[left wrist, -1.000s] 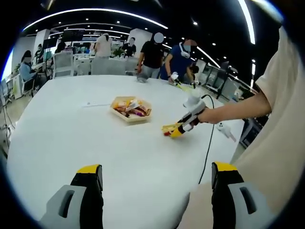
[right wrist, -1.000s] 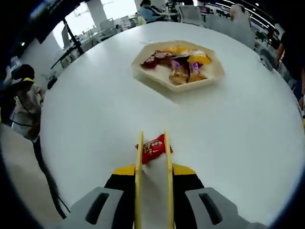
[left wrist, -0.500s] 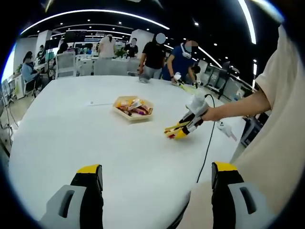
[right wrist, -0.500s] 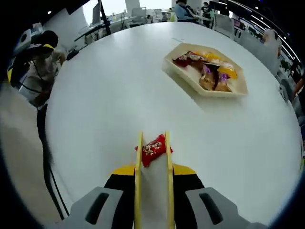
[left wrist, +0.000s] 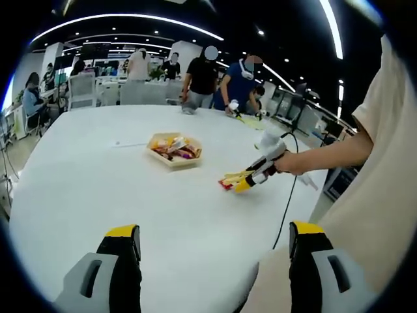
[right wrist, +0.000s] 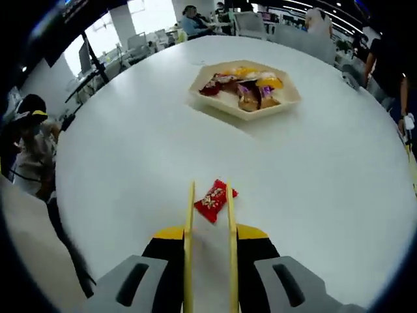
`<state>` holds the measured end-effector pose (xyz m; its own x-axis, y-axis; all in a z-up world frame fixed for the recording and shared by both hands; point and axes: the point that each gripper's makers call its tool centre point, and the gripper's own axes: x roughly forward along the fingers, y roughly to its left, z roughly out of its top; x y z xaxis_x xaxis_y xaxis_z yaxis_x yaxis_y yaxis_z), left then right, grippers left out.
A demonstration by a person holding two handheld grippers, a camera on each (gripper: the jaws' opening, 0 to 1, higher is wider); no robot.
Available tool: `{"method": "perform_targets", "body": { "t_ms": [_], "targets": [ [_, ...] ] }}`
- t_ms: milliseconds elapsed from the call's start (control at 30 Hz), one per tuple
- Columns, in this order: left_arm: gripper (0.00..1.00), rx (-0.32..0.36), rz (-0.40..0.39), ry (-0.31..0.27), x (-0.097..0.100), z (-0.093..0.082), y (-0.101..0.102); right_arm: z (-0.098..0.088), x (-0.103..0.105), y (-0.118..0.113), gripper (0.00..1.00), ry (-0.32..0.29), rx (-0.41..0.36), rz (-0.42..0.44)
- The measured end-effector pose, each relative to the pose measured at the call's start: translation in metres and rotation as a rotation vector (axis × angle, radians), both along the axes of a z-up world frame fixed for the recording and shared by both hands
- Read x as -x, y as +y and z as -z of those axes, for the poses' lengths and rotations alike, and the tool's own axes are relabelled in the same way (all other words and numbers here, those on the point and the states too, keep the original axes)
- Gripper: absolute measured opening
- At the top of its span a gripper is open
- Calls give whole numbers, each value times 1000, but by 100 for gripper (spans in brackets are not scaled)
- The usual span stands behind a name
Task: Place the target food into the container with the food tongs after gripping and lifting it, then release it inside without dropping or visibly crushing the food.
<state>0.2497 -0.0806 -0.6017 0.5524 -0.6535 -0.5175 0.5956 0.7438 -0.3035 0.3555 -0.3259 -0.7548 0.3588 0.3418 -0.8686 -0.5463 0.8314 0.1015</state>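
One white table [right wrist: 339, 195], one tray [right wrist: 244, 111] of several wrapped snacks, one red packet [right wrist: 214, 200], two yellow tong arms [right wrist: 189, 248].

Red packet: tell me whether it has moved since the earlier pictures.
No clear move: the red packet still sits between the tongs, the tray about as far ahead as before.

A red wrapper [right wrist: 214, 200] with pale print is seen between the yellow tongs [right wrist: 209, 222] of the right claw [right wrist: 210, 195]. Ahead of that claw, a beige tray [right wrist: 215, 107] with red, orange, purple and brown packets is set on the white table [right wrist: 130, 150].
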Motion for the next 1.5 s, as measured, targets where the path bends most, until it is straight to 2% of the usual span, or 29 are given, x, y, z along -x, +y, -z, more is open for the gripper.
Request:
{"method": "perform_targets", "body": {
  "t_ms": [233,433,567,767,1000,1067,1233,1367,1500],
  "targets": [
    [95,1,37,-2,0,1,12,-2,10,1,26,-17,9,138],
    [95,4,63,-6,-4,1,19,-8,17,4,26,-20,-1,206],
    [95,10,90,-11,-6,1,19,-6,25,0,26,7,-1,239],
    [95,11,93,-14,-5,0,27,-3,27,0,26,54,-30,250],
    [95,3,55,-6,-1,2,38,-6,11,-3,26,66,-92,259],
    [95,-1,44,-2,0,3,38,-6,5,-3,26,79,-130,282],
    [95,-3,26,2,0,3,31,-2,-2,-6,26,119,-159,281],
    [94,2,7,5,-1,3,26,-12,7,-5,26,119,-170,258],
    [95,7,19,14,0,7,16,-7,18,-11,26,128,-173,261]
  ]
}}
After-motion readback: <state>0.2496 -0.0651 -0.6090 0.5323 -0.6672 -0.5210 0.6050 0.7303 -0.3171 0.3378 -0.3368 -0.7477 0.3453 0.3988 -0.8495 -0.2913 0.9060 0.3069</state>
